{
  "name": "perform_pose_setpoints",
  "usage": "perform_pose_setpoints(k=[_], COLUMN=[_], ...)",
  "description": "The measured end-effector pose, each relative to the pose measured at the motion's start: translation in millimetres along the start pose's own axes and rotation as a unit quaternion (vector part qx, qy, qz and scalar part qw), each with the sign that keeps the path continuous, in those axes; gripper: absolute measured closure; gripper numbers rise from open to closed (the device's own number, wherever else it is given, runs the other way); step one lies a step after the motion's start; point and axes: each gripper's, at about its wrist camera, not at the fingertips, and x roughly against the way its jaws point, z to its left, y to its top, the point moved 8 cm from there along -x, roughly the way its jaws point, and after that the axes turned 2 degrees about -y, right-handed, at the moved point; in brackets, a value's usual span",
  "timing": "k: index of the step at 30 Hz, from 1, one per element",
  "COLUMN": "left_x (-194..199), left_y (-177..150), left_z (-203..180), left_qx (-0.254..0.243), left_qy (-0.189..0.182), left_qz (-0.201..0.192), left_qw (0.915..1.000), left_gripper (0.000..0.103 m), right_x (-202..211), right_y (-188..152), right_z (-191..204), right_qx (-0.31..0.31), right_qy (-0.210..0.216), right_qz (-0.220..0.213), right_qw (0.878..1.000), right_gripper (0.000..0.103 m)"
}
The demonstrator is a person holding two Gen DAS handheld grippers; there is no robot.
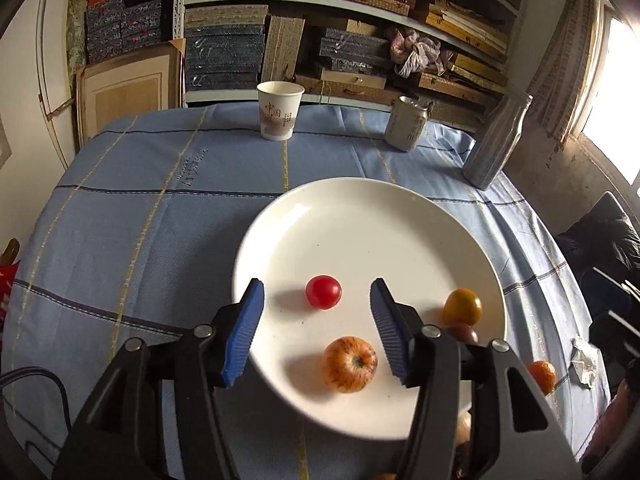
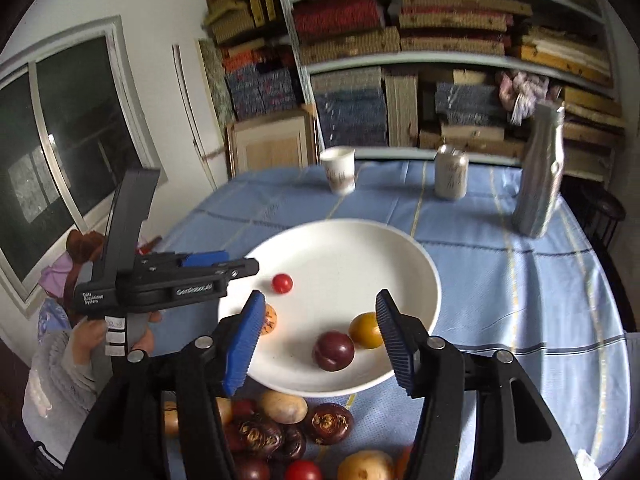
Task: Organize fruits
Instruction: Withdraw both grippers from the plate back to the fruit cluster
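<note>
Nearest in the right wrist view, a heap of produce (image 2: 288, 432) lies on the tabletop (image 2: 500, 280) just below the plate: pale potatoes, dark ridged bulbs and a red tomato. The right hand-held gripper (image 2: 320, 336) stands partly open above the near rim of the white plate (image 2: 360, 240), holding nothing. A dark plum (image 2: 334, 351) lies on the plate between its fingers, untouched, and a yellow fruit (image 2: 365, 330) sits just beside the plum, close to the right finger.

The left hand-held gripper (image 1: 317, 330) is likewise partly open and empty, poised over the same plate (image 1: 360, 208). A small striped apple (image 1: 350, 364) lies on the plate between its fingers, clear of both pads, and a red cherry tomato (image 1: 323, 297) lies a little farther on, near the fingertips. The yellow fruit (image 1: 463, 306) sits at the plate's right side, beyond the right finger. An orange (image 1: 543, 376) lies on the blue cloth off the plate, to the right.

Farther back stand a paper cup (image 1: 279, 110), a can (image 1: 406, 123) and a tall bottle (image 1: 496, 142), with loaded shelves (image 1: 340, 20) behind.
</note>
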Motion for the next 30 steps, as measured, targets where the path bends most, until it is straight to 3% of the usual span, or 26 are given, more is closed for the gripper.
perform_pose_setpoints(k=[5, 9, 15, 23, 30], left_x=[42.2, 69.4, 95.2, 84.3, 76.8], left_y=[-33.5, -85.2, -153.6, -175.0, -185.3], left_z=[6.1, 13.5, 17.6, -9.0, -20.0], left_qx=[0.001, -0.005, -0.022, -0.080, -0.097], left_qy=[0.013, 0.030, 0.046, 0.038, 0.021], left_qz=[-0.020, -0.020, -0.017, 0.007, 0.025], left_qw=[0.9997, 0.9993, 0.9986, 0.9960, 0.9947], left_gripper=[0.040, 0.037, 0.032, 0.032, 0.032], right_x=[48.1, 72.1, 75.6, 72.7, 70.3], right_y=[-16.9, -49.6, -99.7, -115.4, -119.4], right_z=[-11.1, -32.4, -73.6, -84.4, -81.6], right_qx=[-0.013, -0.035, -0.092, -0.117, -0.115], right_qy=[-0.003, -0.017, -0.037, -0.046, -0.043], right_qz=[-0.047, -0.073, -0.055, -0.046, -0.038], right_qw=[0.999, 0.997, 0.994, 0.991, 0.992], right_gripper=[0.037, 0.032, 0.029, 0.028, 0.028])
